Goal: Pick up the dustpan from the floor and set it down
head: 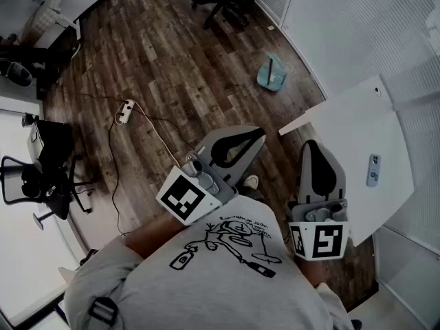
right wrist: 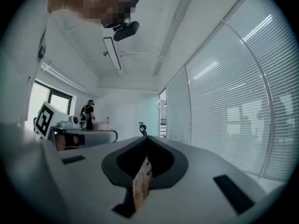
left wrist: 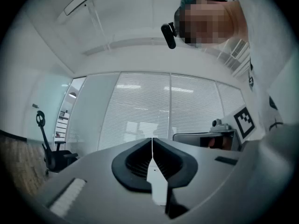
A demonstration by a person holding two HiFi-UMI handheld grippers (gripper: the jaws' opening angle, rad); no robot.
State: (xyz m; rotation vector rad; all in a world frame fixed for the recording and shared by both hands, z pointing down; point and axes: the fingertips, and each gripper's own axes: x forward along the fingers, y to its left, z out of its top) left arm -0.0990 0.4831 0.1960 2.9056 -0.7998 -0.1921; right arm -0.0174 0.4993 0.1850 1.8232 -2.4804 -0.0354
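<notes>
**Head view leads: dustpan far off, both grippers shut**

Head view: we see the teal dustpan lying on the plank floor by the blinds, well apart from both grippers. The left gripper and right gripper sit level near our chest, the right one just beside the white table. We judge a careless swing could clip that hard corner, and the power strip could catch a foot.

Left gripper view: smooth grey shells, ribbed black pads pressed together with nothing between them. No dustpan shows.

Right gripper view: the jaws are closed and empty too. The dustpan looks like thin, slick plastic with a slim upright handle, so we think a shallow pinch may slip.
</notes>
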